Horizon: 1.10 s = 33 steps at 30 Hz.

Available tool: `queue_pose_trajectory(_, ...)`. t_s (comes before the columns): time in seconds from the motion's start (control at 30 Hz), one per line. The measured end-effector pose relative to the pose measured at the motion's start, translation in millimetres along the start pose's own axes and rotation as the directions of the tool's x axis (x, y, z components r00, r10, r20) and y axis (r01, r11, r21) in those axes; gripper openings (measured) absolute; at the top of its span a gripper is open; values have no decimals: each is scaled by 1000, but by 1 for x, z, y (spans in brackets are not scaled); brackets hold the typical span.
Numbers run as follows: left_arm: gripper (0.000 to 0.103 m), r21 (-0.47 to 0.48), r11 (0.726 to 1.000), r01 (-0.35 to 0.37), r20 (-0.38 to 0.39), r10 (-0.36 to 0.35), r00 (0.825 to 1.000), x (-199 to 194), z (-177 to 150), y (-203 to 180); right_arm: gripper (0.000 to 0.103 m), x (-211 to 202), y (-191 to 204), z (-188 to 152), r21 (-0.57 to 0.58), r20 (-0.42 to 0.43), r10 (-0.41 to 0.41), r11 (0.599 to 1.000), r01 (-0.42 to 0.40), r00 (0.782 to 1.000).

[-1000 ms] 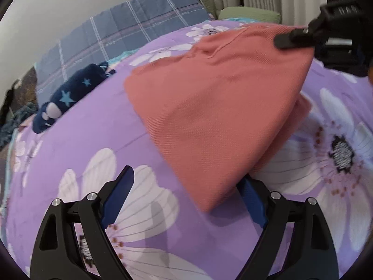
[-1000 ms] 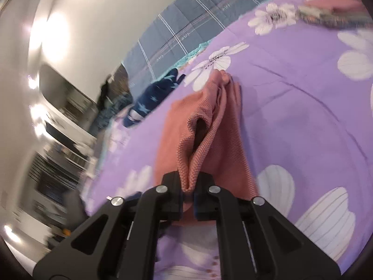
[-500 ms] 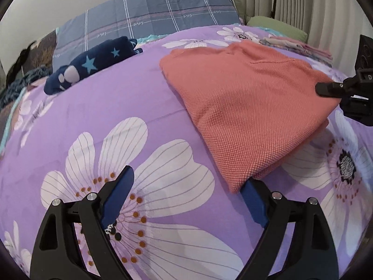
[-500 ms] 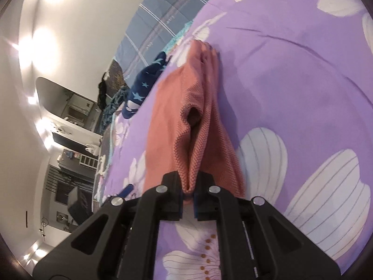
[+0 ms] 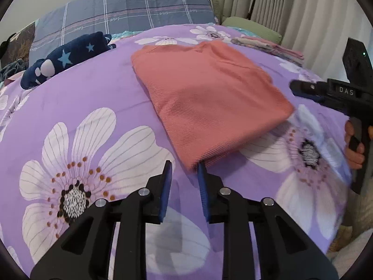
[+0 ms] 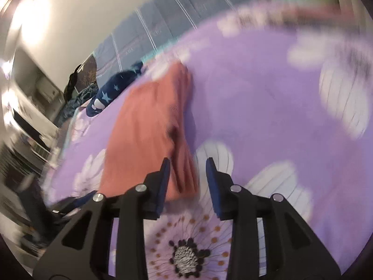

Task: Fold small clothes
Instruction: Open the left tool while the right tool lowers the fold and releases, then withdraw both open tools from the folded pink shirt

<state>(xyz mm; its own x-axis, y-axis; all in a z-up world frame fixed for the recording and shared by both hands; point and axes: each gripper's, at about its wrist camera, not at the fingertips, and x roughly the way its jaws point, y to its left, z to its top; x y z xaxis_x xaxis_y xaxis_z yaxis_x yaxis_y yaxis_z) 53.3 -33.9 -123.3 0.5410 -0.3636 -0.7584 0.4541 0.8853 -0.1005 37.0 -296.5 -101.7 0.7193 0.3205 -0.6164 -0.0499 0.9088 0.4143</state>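
Observation:
A salmon-pink garment (image 5: 207, 98) lies folded flat on the purple flowered bedspread (image 5: 93, 107). It also shows in the right wrist view (image 6: 149, 130), which is blurred. My left gripper (image 5: 184, 170) is open and empty, its fingertips just short of the garment's near corner. My right gripper (image 6: 187, 165) is open and empty at the garment's near edge; in the left wrist view it shows at the right (image 5: 326, 91), just off the garment's right corner.
A navy star-print garment (image 5: 67, 58) lies at the back left of the bed. A grey plaid pillow (image 5: 126, 16) is behind it. Folded clothes (image 5: 268, 45) are stacked at the back right by a green pillow (image 5: 251, 26) and curtains.
My right gripper has let go of the pink garment and opened; the garment now lies flat. My left gripper's jaws have narrowed but stay open.

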Motion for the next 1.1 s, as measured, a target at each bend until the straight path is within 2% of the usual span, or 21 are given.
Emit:
queue_pose_trajectory(0.07,23,-4,1000,31,27,-31,999,-10,3,0,24,2,15,1,-67,-2,52,996,-52,999)
queue_pose_trajectory(0.1,23,-3,999,38,65,-38,997,-17,6,0,22,7,23,0,-102,-15,78,992,-79,997)
queue_pose_trajectory(0.17,23,-14,999,37,113,-35,993,-23,13,3,17,17,32,-3,-133,-40,91,987,-96,995)
queue_pose_trajectory(0.2,23,-30,999,38,128,-34,991,-19,18,6,16,28,35,-4,-135,-55,77,987,-84,996)
queue_pose_trajectory(0.27,23,-50,998,48,91,-43,995,-4,23,10,16,46,30,-5,-118,-84,-41,992,31,996)
queue_pose_trajectory(0.3,23,-49,998,35,50,-32,998,10,22,10,7,58,21,-7,-98,-104,-119,989,109,987)
queue_pose_trajectory(0.33,24,-33,999,14,6,-13,1000,24,18,10,2,64,11,-8,-70,-120,-116,992,108,986)
queue_pose_trajectory(0.37,29,-21,1000,-7,-28,7,1000,36,13,10,2,64,3,-9,-41,-125,-86,996,82,988)
queue_pose_trajectory(0.4,29,-31,1000,5,-6,-5,1000,37,8,13,2,61,-1,-8,-23,-128,-55,998,52,990)
queue_pose_trajectory(0.43,30,-44,999,17,3,-17,1000,35,7,16,2,58,-2,-6,-25,-132,-45,999,42,990)
queue_pose_trajectory(0.5,39,-75,997,20,4,-20,1000,35,8,22,2,52,-2,-2,-42,-131,-40,999,34,991)
queue_pose_trajectory(0.53,39,-83,996,25,5,-25,1000,35,7,23,3,49,0,0,-51,-127,-41,998,35,991)
queue_pose_trajectory(0.63,40,-76,997,11,12,-10,1000,33,8,21,6,42,17,10,-127,-71,-35,992,26,997)
queue_pose_trajectory(0.67,44,-71,997,-4,9,5,1000,33,9,19,6,42,23,14,-156,-57,-37,987,27,998)
queue_pose_trajectory(0.77,45,-54,998,-42,9,43,999,29,13,13,6,44,39,21,-214,-42,-40,976,30,998)
queue_pose_trajectory(0.93,48,-42,999,-20,83,23,996,19,32,4,6,61,47,40,-247,-35,-66,968,55,997)
queue_pose_trajectory(1.0,62,-63,998,-6,98,12,995,24,39,6,7,69,45,46,-255,-57,-65,966,49,996)
queue_pose_trajectory(1.07,62,-89,996,8,69,-2,998,38,40,11,13,84,39,45,-276,-82,-133,955,105,988)
queue_pose_trajectory(1.1,62,-103,995,-18,11,19,1000,53,35,15,9,96,30,42,-268,-109,-177,953,143,978)
